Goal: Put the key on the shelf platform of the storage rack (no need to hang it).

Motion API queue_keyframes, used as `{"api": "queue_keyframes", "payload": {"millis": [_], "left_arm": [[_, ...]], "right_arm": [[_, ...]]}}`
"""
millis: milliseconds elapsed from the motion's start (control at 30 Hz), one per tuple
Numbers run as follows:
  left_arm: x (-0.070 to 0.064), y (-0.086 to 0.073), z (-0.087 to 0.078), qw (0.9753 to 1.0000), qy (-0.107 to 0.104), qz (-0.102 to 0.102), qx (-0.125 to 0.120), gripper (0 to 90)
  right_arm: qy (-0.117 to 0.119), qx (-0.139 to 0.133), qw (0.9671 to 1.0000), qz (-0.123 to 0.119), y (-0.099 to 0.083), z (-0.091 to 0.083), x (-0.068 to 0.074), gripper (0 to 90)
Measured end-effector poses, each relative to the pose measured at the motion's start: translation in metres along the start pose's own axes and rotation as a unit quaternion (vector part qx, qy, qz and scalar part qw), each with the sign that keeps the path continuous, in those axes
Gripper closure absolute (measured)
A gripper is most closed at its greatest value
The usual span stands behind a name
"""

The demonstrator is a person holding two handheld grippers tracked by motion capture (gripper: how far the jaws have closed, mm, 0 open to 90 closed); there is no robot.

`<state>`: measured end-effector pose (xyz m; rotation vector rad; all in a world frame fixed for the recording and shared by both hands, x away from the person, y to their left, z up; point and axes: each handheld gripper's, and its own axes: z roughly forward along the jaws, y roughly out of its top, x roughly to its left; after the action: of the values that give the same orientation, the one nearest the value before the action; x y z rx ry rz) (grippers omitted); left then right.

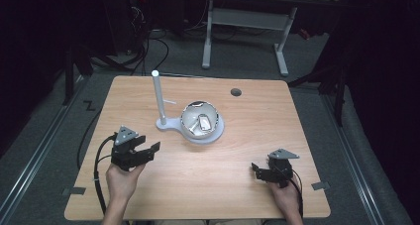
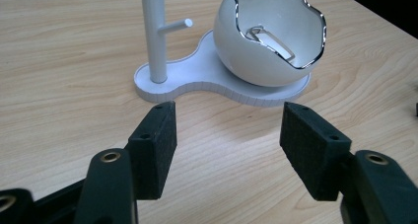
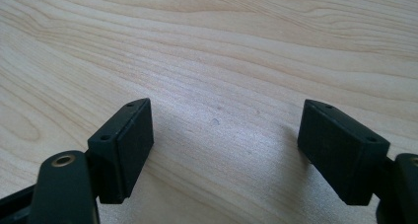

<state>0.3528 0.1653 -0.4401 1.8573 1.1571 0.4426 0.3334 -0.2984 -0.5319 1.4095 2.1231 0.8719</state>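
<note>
While both hands rest near the front edge of the desk (image 1: 198, 185), the 2 grippers hold nothing. The left gripper (image 1: 148, 149) sits at the front left, its jaws spread apart and aimed at the stand (image 1: 171, 123); in the left gripper view the left gripper (image 2: 229, 135) has its pads wide apart over bare wood, just short of the stand's (image 2: 197, 81) flat base. The right gripper (image 1: 257, 170) sits at the front right, well apart from the stand, its jaws also apart; in the right gripper view the right gripper (image 3: 224, 145) shows 2 pads standing wide over plain wood grain.

The stand is white and lies near the middle of the desk, a little toward the far side. It has a flat, 2-lobed base. On the left lobe an upright post (image 1: 158, 96) rises, with a short peg sticking out sideways partway up. On the right lobe sits a white bowl (image 1: 199, 120), egg-shaped with a wavy, silver-edged rim. In the left gripper view the bowl (image 2: 256, 46) is tilted, its opening facing the camera, and a small flat silver-edged piece (image 2: 273, 42) lies inside it.

A dark round hole (image 1: 236, 92) marks the desk's far side, right of the bowl.
</note>
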Motion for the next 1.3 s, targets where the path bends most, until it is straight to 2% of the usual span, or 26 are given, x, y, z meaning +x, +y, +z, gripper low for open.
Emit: {"api": "queue_keyframes", "payload": {"millis": [200, 400, 633, 1100, 1300], "left_arm": [[0.003, -0.008, -0.004, 0.9999, 0.002, -0.013, -0.005, 39.1], [0.003, -0.017, -0.006, 0.9998, 0.005, -0.018, -0.002, 38.4], [0.001, -0.026, -0.003, 0.9997, 0.01, -0.021, 0.001, 37.9], [-0.001, -0.044, 0.005, 0.9993, 0.004, -0.034, 0.014, 37.5], [-0.003, -0.049, 0.011, 0.9993, 0.003, -0.033, 0.02, 37.5]], "right_arm": [[0.0, 0.0, 1.0, 0.001, 0.0, 0.0, 0.0, 21.8], [-0.001, 0.0, 1.0, 0.002, 0.0, 0.0, 0.0, 21.8], [-0.001, 0.0, 1.0, 0.001, 0.0, 0.0, 0.0, 21.8], [0.0, 0.0, 1.0, 0.002, 0.0, 0.0, 0.0, 21.8], [0.0, 0.0, 1.0, 0.002, 0.0, 0.0, 0.0, 21.9]]}}
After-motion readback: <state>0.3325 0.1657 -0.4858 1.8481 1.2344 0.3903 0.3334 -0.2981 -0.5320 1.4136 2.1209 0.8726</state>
